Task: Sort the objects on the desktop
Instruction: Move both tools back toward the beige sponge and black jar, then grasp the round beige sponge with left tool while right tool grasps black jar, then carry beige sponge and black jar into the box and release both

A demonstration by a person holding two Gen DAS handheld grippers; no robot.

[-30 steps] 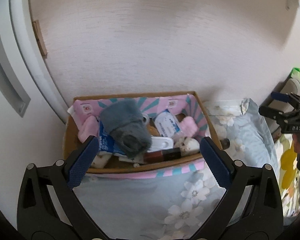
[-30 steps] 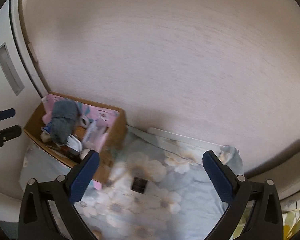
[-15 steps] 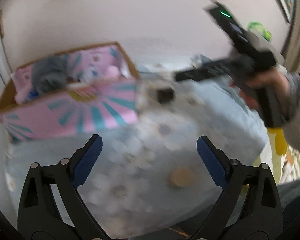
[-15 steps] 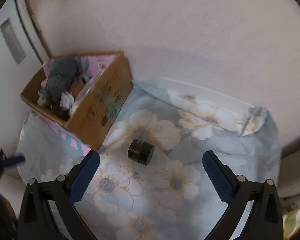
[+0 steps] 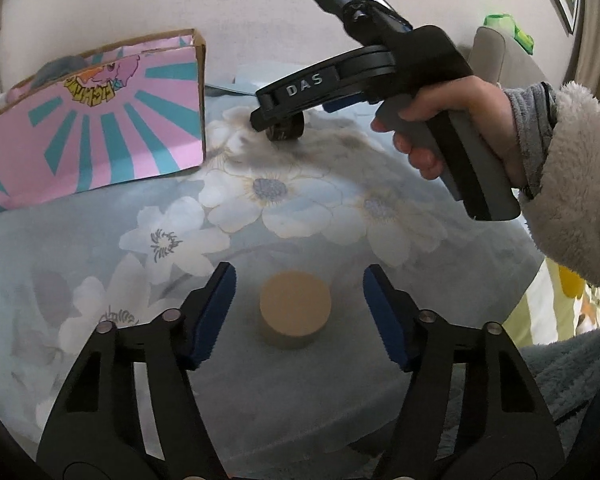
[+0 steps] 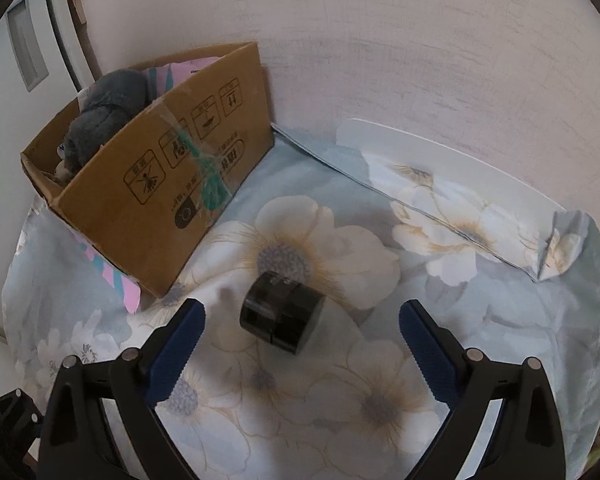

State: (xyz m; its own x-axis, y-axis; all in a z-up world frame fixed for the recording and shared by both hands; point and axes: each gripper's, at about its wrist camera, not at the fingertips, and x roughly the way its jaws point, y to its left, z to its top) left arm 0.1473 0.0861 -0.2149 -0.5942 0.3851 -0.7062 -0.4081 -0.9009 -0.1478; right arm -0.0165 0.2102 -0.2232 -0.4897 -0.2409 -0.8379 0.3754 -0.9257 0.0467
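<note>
Fingers of my left gripper [image 5: 298, 316] stood apart, bracketing the tan round jar [image 5: 295, 315] without touching it. My right gripper [image 6: 300, 332] was spread as wide, the dark faceted jar [image 6: 281, 317] lying on its side between its pads, also untouched. Both jars sat on the flowered cloth [image 6: 480, 320], near the cardboard box [image 6: 160, 184] already stuffed with a grey plush [image 6: 104, 116]. I judged the dark jar likely to roll off if one pad met it first. The soft cloth could bunch under my fingertips, and the crowded box might spill a dropped jar.
</note>
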